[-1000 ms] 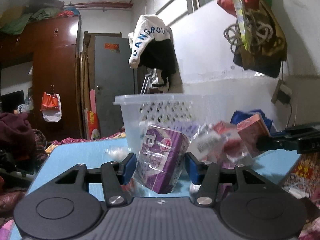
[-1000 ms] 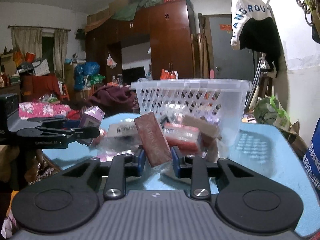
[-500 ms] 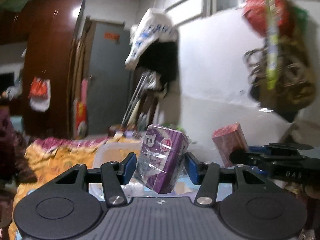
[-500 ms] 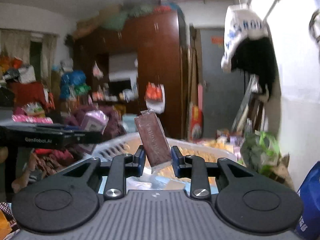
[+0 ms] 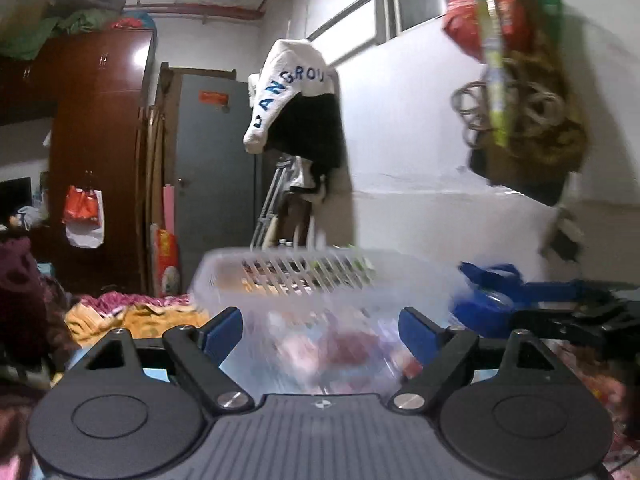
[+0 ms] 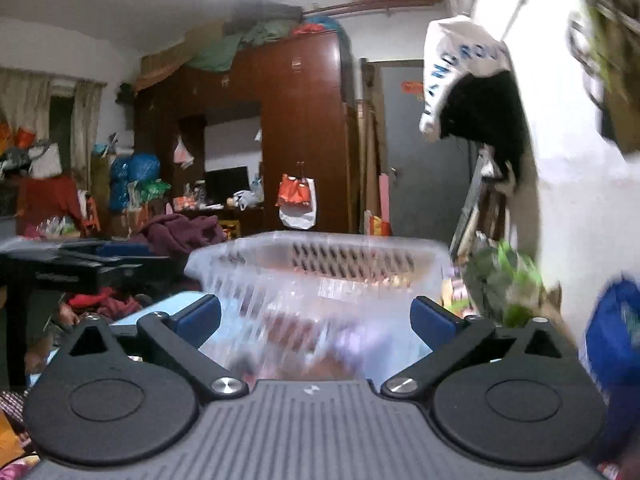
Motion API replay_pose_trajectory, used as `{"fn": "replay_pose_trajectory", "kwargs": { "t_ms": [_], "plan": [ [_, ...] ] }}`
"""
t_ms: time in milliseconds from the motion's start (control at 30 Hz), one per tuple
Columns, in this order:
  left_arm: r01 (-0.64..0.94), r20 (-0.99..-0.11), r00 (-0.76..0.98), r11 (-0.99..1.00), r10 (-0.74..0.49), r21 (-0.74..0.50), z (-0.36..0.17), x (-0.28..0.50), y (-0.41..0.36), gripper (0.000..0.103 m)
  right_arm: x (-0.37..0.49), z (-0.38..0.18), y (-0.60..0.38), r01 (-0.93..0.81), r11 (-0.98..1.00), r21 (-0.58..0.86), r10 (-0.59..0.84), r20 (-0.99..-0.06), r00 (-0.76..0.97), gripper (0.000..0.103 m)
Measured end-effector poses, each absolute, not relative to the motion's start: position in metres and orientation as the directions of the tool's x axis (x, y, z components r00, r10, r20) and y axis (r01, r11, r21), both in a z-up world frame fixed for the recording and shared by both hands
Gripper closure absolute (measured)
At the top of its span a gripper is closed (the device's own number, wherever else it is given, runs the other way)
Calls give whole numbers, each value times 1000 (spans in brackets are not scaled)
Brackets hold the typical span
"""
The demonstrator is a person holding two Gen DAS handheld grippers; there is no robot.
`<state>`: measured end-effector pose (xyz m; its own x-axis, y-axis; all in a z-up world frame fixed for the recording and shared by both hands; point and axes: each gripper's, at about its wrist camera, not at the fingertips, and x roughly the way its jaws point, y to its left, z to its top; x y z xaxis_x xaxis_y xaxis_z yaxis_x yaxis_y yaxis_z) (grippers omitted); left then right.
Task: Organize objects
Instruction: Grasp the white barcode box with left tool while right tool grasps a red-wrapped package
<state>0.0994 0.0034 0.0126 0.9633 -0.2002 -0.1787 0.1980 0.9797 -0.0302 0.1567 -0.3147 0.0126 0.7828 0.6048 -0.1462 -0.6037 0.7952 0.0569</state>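
A clear plastic basket [image 5: 304, 280] with slotted walls stands close ahead in the left wrist view, blurred by motion. It also shows in the right wrist view [image 6: 320, 276]. Blurred pink and purple packets [image 5: 344, 348] show through its wall, and blurred packets [image 6: 320, 344] show in the right wrist view too. My left gripper [image 5: 320, 330] is open and empty in front of the basket. My right gripper [image 6: 316, 320] is open and empty, also just before the basket. The right gripper shows at the right edge of the left wrist view [image 5: 568, 316].
A blue bag [image 5: 484, 300] lies right of the basket by the white wall. The basket stands on a light blue table [image 6: 160, 312]. A dark wardrobe [image 6: 288, 140], a grey door [image 5: 216, 176] and hung clothes [image 5: 300, 112] are behind.
Both grippers have opened. The purple box has left the left gripper and the brown-red packet has left the right one. Both views have dropped back toward the basket.
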Motion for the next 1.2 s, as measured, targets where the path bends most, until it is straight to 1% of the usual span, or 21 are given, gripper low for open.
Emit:
{"fn": "replay_pose_trajectory", "kwargs": {
  "t_ms": [100,267,333,400,567,600,633,667,700,800,833,867,967,1200],
  "plan": [
    [208,-193,958,977,-211,-39,-17,79,-6,15,137,-18,-318,-614,778,129,628,-145,765,0],
    [225,-236,947,974,-219,2,-31,91,-17,15,149,-25,-295,-608,787,103,616,-181,767,1],
    [238,-249,941,971,-231,0,-33,94,-15,15,153,-30,-289,-611,784,109,620,-192,761,9],
    [234,-258,940,972,-223,14,-37,96,-15,15,159,-32,-283,-592,799,102,599,-211,772,12],
    [242,-279,933,970,-227,19,-46,99,-16,15,162,-33,-272,-587,805,84,589,-218,778,16],
    [241,-284,932,970,-224,26,-47,100,-18,15,163,-33,-270,-586,806,77,587,-224,778,23],
    [240,-289,932,970,-220,36,-49,102,-20,15,164,-34,-268,-587,806,74,586,-236,775,36],
    [241,-290,931,970,-219,41,-49,102,-21,16,164,-34,-269,-585,808,78,585,-236,776,40],
    [246,-291,930,968,-224,42,-49,103,-22,18,163,-34,-271,-579,811,79,581,-227,782,44],
    [251,-295,927,968,-232,29,-50,105,-23,26,159,-34,-278,-592,800,95,597,-211,774,45],
    [246,-296,928,969,-227,31,-50,106,-24,32,158,-34,-277,-593,799,96,599,-210,773,45],
    [242,-301,928,969,-221,37,-50,107,-24,42,157,-33,-278,-593,799,95,599,-210,773,45],
    [236,-293,931,971,-216,35,-50,106,-24,54,157,-32,-279,-594,798,101,601,-206,772,46],
    [232,-257,942,972,-216,34,-49,102,-22,56,156,-29,-280,-598,794,104,607,-183,774,46]
  ]
}}
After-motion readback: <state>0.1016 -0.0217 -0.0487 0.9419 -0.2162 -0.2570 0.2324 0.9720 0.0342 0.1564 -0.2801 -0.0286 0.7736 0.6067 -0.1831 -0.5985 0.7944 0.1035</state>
